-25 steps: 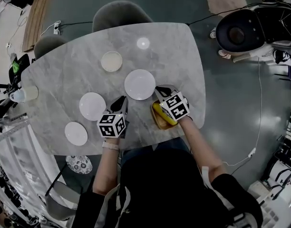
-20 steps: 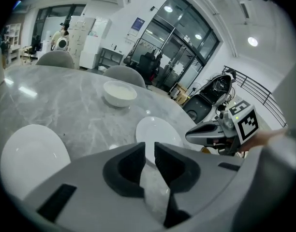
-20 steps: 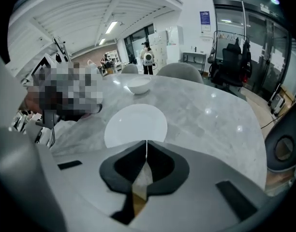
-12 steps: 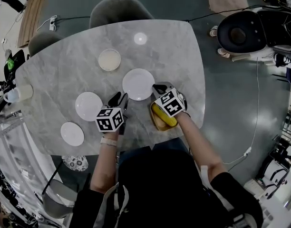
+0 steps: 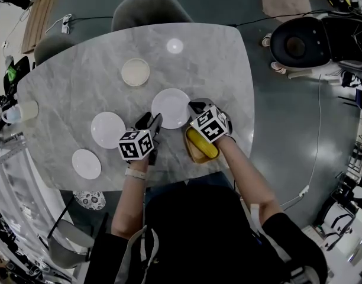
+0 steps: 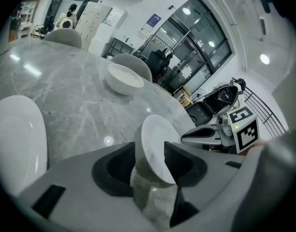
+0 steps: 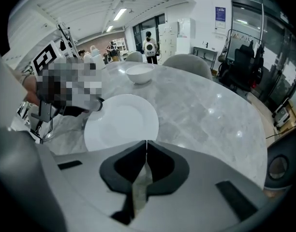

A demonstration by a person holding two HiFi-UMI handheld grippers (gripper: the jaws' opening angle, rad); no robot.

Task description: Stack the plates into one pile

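Three white plates lie on the marble table (image 5: 216, 70): one in the middle (image 5: 171, 107), one to its left (image 5: 107, 129), a smaller one near the front left edge (image 5: 86, 164). A beige bowl (image 5: 135, 71) sits farther back. My left gripper (image 5: 151, 122) is at the middle plate's near left rim; its jaws have just been opening and now stand apart, with the plate's rim (image 6: 157, 146) showing between them. My right gripper (image 5: 196, 107) is shut on nothing, its tips (image 7: 146, 142) at the near right rim of the same plate (image 7: 121, 122).
A brown dish with something yellow in it (image 5: 200, 145) sits under my right hand at the table's front edge. A cup (image 5: 27, 110) stands at the far left edge. Grey chairs (image 5: 146, 7) stand behind the table. The beige bowl (image 6: 124, 79) lies beyond the left gripper.
The left jaws have spread apart from nearly shut. Both grippers have sunk slightly at the middle plate's near rim. The right jaws have stayed shut.
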